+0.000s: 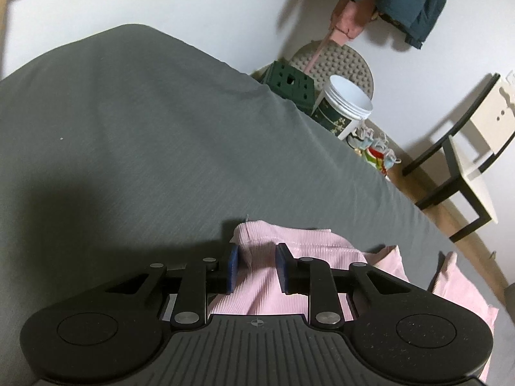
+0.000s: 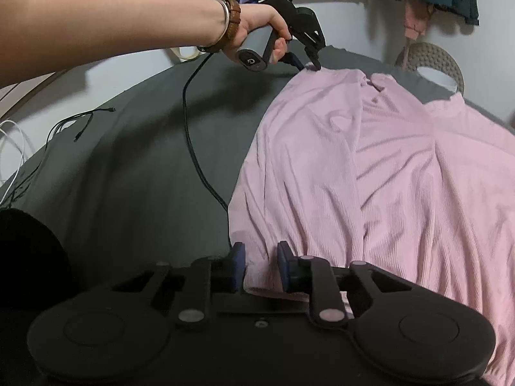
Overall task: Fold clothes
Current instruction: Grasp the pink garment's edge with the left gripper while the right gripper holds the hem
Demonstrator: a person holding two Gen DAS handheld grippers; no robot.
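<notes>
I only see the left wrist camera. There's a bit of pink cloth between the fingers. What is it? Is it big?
Observer: It's a pink shirt, spread wide over the grey bed; your view shows only one corner.
Operator: Where is the other hand-held gripper?
Observer: The right hand-held gripper is at the shirt's near edge, fabric between its open fingers.
Operator: What does my gripper look like from there?
Observer: The left hand-held gripper sits at the shirt's far corner, held by a hand with a brown bracelet.
Operator: Anything else on the bed?
Observer: A black cable runs beside the shirt.
</notes>
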